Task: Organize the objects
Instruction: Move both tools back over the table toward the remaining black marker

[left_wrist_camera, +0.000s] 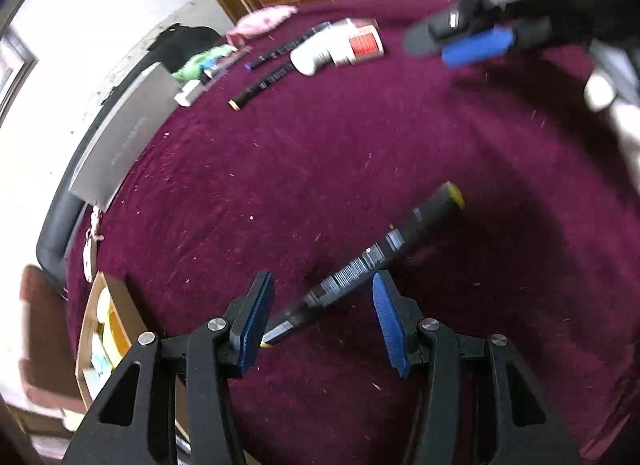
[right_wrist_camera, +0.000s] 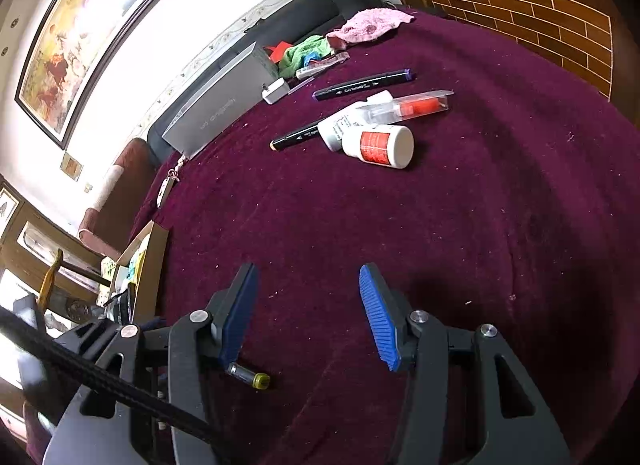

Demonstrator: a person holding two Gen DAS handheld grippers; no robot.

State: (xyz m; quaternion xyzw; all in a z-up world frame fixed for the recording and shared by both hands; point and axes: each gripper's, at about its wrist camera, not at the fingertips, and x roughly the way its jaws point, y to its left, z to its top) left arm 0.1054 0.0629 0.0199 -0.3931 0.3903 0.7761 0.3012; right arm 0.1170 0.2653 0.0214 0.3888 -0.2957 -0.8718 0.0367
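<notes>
Yellow-capped marker (left_wrist_camera: 372,261) lies between the half-open, empty left gripper (left_wrist_camera: 322,315); pickup pending: lower, close. Right gripper (right_wrist_camera: 308,313) empty, half-open, marker cap at seven o'clock.

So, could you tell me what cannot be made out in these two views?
- Marker with the yellow cap: blurred in the left wrist view; mostly hidden behind the right gripper finger in the right wrist view.
- Cardboard box contents: hidden by the left gripper.
- Grey box lettering: too small.
</notes>
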